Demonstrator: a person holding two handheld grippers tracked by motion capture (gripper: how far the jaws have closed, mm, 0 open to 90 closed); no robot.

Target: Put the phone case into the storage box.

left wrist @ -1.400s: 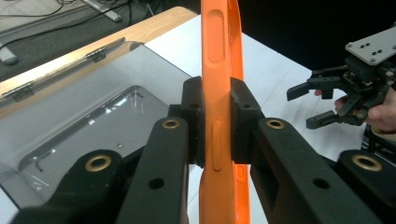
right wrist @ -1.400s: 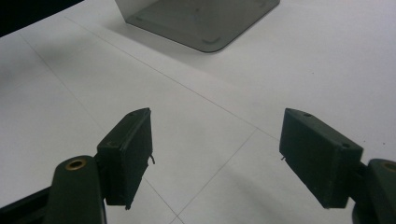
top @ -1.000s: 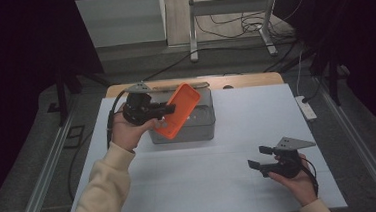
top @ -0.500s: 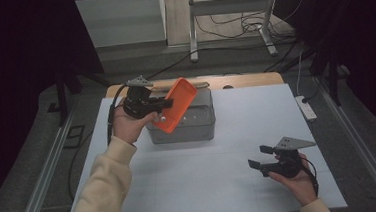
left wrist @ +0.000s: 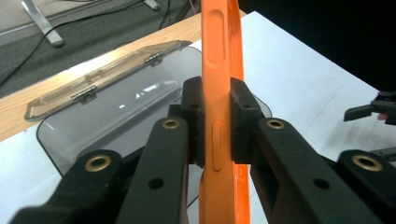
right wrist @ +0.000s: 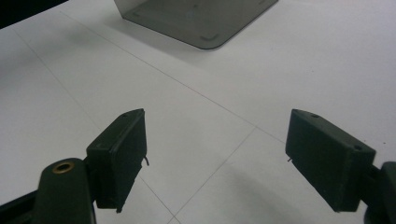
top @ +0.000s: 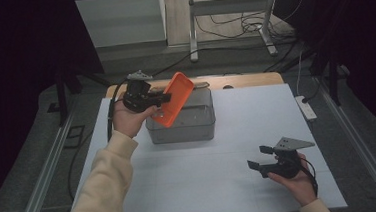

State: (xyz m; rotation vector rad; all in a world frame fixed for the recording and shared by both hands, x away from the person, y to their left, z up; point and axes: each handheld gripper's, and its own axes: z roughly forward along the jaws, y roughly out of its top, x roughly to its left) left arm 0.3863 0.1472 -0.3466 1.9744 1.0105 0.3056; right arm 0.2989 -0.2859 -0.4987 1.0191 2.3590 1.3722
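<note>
My left gripper [top: 163, 98] is shut on a flat orange plastic tray [top: 176, 96] and holds it tilted above the left part of a smoky grey see-through box [top: 192, 128]. In the left gripper view the pads clamp the orange tray [left wrist: 219, 70] edge-on, with the box [left wrist: 116, 107] and its hinged lid [left wrist: 102, 77], folded back, behind it. My right gripper [top: 256, 157] rests at the front right of the table. Its jaws have just been opening and nothing is between them [right wrist: 215, 158]. A corner of the box [right wrist: 196, 18] lies ahead of it.
White sheet [top: 257, 126] covers the table, with a wooden strip [top: 244, 80] along the far edge. A white power strip [top: 306, 108] lies off the right edge. A metal stand [top: 229, 13] and cables sit on the floor behind.
My left gripper has lifted the orange tray a little up and toward the back left over the box. The right hand has stayed where it was.
</note>
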